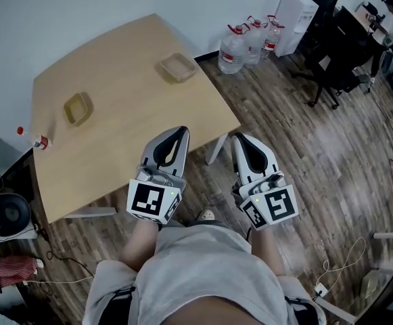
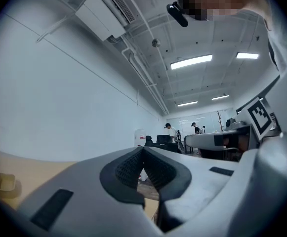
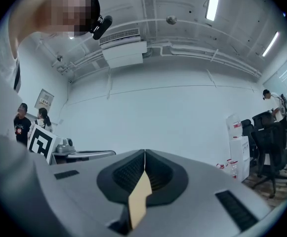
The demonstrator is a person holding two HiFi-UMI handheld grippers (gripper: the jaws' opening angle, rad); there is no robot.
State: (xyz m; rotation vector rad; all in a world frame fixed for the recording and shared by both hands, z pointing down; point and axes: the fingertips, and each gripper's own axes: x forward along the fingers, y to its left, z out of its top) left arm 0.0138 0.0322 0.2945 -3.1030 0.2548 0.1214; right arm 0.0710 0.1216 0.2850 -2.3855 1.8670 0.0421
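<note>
Both grippers are held side by side in front of the person's body, high above the near edge of a light wooden table (image 1: 128, 114). My left gripper (image 1: 183, 131) is shut, its tips pressed together with nothing between them; its own view shows the same closed jaws (image 2: 143, 150). My right gripper (image 1: 239, 138) hangs beside the table's near right corner, also shut and empty (image 3: 144, 154). Two shallow tan trays lie on the table, one at the left (image 1: 78, 108) and one at the far side (image 1: 178, 66). The left gripper view catches a tan tray (image 2: 5, 181) at its lower left.
A small bottle with a red cap (image 1: 35, 139) lies at the table's left edge. Large water jugs (image 1: 235, 48) and a white dispenser (image 1: 294, 11) stand by the far wall. Black office chairs (image 1: 338, 46) are at the right, on dark wood flooring. Cables trail near the person's feet.
</note>
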